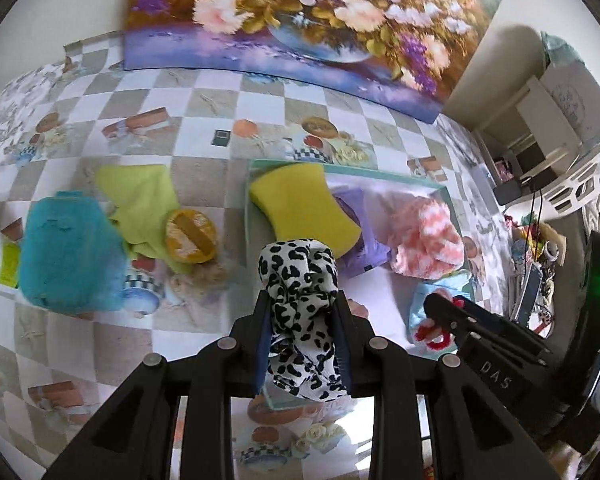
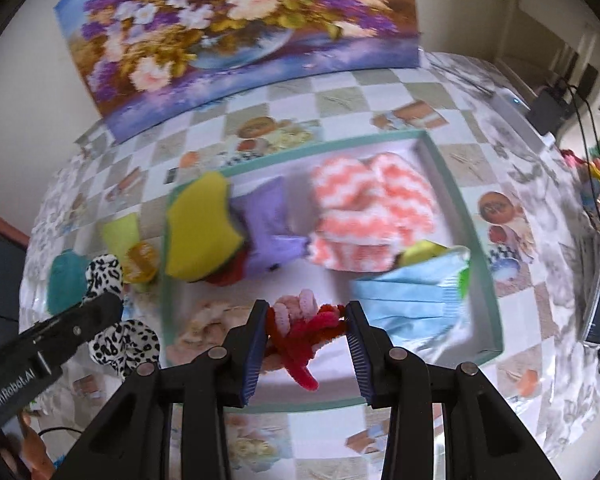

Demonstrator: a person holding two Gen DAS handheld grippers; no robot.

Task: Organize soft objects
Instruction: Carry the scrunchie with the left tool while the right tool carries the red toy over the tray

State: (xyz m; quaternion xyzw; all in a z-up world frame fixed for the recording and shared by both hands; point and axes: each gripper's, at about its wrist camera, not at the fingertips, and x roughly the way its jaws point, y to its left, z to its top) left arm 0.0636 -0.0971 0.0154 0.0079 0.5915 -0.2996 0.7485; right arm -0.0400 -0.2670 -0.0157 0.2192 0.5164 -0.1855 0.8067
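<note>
Fingers [image 1: 342, 320] of your left gripper [image 1: 302, 344] clamp the leopard-print scarf [image 1: 298, 280], carried above the teal tray [image 1: 284, 163], presumably to join the sponge [image 1: 304, 204]; your right gripper [image 2: 306, 340] pinches red-and-pink pipe cleaners [image 2: 304, 320] over that tray's [image 2: 476, 216] bare floor, likely for dropping.

The tray [image 2: 480, 236] sits on the table [image 2: 520, 280], before a painting [image 2: 236, 32] propped against the wall. In it a sponge [image 2: 200, 236] lies far left, a pouch [image 2: 268, 228] beside it, a fuzzy cloth [image 2: 372, 216] right of that, and a mask [image 2: 412, 300] nearer. Left of the tray, on the table, lie a cloth [image 1: 140, 196], a towel [image 1: 68, 252] and a round pad [image 1: 190, 236].
</note>
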